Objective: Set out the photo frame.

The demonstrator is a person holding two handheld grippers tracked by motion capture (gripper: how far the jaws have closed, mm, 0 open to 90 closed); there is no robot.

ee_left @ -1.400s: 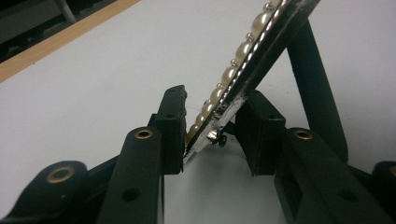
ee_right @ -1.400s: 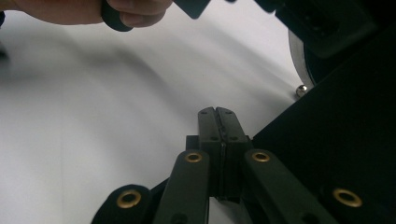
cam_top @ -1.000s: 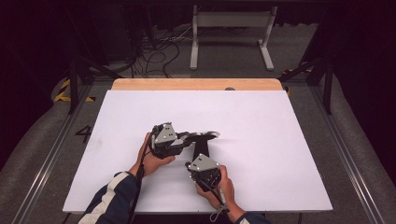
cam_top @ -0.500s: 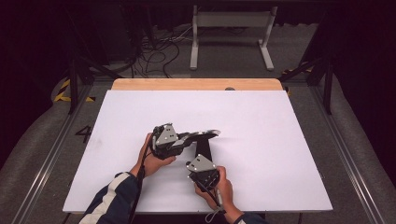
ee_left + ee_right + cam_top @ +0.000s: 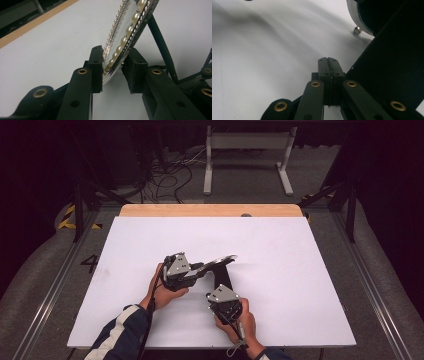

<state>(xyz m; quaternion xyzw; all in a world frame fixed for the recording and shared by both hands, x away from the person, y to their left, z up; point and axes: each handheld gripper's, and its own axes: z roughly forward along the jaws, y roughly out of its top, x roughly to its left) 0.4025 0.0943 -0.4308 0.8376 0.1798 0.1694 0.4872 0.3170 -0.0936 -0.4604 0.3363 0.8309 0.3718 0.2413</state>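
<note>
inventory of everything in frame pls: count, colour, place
framed mirror: 1, silver rim set with white pearls and small beads, tilted above mid table, its rim between the left gripper's pads
black stand panel: 1, black, flat on the table under the mirror, by the right gripper
table: 1, white top with a wooden strip at the far edge
metal frame: 1, grey-white, on the floor beyond the table
cables: several, dark, on the floor, far left
left gripper: 1, black, shut on the mirror's rim
right gripper: 1, black, jaws shut together, low at the panel's edge
hands: 2, near edge, one striped sleeve
</note>
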